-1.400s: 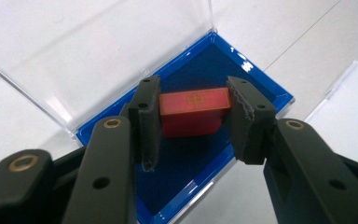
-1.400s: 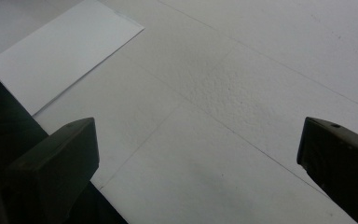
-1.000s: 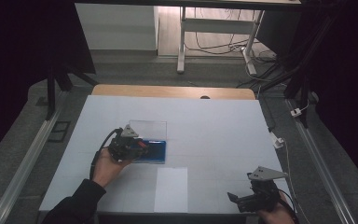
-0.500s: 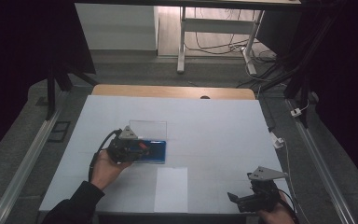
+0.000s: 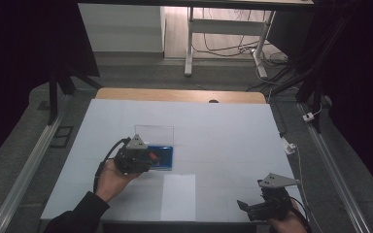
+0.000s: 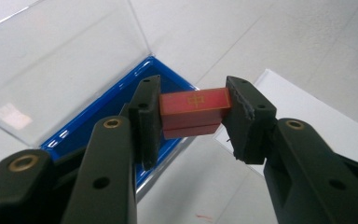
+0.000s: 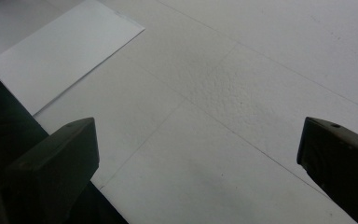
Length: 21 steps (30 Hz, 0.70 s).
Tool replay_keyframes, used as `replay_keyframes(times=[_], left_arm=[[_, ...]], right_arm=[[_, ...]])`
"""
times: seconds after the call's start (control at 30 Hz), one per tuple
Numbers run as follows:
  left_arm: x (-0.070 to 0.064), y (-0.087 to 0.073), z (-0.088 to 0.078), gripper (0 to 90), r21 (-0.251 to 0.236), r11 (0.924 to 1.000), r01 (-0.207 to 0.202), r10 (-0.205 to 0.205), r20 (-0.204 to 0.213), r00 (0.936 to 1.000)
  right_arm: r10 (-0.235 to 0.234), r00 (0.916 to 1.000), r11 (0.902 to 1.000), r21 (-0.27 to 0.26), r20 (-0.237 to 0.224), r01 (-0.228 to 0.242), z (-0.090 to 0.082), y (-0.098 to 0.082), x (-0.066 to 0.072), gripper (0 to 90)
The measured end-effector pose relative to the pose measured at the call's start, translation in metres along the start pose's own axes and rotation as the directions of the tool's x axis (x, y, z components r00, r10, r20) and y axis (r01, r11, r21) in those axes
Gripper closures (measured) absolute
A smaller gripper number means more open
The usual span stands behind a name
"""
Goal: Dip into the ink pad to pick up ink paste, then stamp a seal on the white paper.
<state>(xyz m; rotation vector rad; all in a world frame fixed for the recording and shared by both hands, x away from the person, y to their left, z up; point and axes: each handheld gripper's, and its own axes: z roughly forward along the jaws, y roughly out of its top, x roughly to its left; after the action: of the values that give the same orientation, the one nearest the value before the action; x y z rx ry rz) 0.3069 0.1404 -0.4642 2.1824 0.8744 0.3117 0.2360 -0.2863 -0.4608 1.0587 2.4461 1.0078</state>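
palm-up left hand (image 5: pixel 110 177) under gripper (image 5: pixel 151 158)

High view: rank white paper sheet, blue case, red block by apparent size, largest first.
1. white paper sheet, lying flat on the table.
2. blue case, partly hidden by the left gripper, so its full extent is unsure; its clear lid stands open.
3. red block, clamped in that gripper, clearly smallest.

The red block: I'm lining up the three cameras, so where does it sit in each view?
High view: the red block is left of centre, at the left gripper, over the blue tray.
Left gripper view: centre, clamped between both black jaws.
Right gripper view: not in the picture.
Shared landmark: the white paper sheet, at bottom centre, right edge and top left.
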Motion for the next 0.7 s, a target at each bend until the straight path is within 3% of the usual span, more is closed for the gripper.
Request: replay_keyframes(times=[0.7], left_arm=[[-0.032, 0.007, 0.006, 58.4, 0.007, 0.9982, -0.059, 0.058, 0.093, 0.994]], right_arm=[[0.006, 1.0, 1.0, -0.001, -0.001, -0.006, 0.0, 0.0, 0.0, 0.0]])
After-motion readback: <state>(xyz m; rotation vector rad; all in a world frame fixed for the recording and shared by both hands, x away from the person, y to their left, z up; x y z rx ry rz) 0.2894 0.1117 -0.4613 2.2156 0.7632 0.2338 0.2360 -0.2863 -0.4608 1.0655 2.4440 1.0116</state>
